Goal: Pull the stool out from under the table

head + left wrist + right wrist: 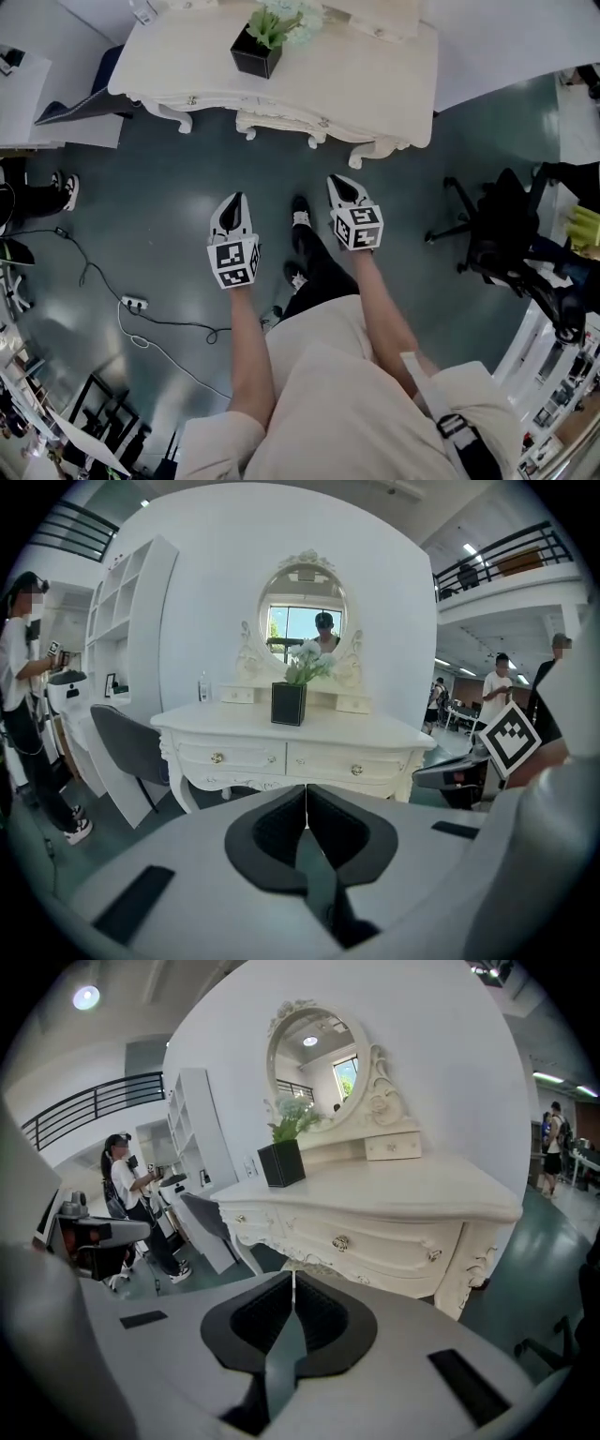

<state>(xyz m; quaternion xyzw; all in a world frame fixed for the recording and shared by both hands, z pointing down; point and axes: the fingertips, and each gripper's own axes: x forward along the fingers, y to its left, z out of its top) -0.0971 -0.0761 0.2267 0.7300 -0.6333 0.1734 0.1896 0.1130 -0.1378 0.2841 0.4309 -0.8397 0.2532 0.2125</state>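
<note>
Cream-white carved stool (279, 123): sitting tucked under the desk. Only what looks like its front rail and two curled feet are showing past the drawer front in the head view. Nothing is touching it.

Ornate white wooden desk (394, 66): standing against the wall with two drawers shut, their contents unseen.

Left gripper (236, 199) and right gripper (339, 182): hovering side by side above the grey-green floor, well short of the stool and both pointing toward it. The jaws of each are lying pressed together with nothing between them.

Black square planter (255, 54): standing on the desk top, holding a pale green and white leafy plant (281, 21).

Oval framed mirror (303, 607): rising behind the planter.

Risks, as judged:
- The jaws are needing to part before any hold on the rail is possible.
- A skewed pull is likely to catch the stool's feet on the desk's carved legs, jolting the desk and tipping the planter.
- The person's black shoe (299, 203) is standing in the stool's path.
- A one-sided grip is liable to let the stool twist.
</note>
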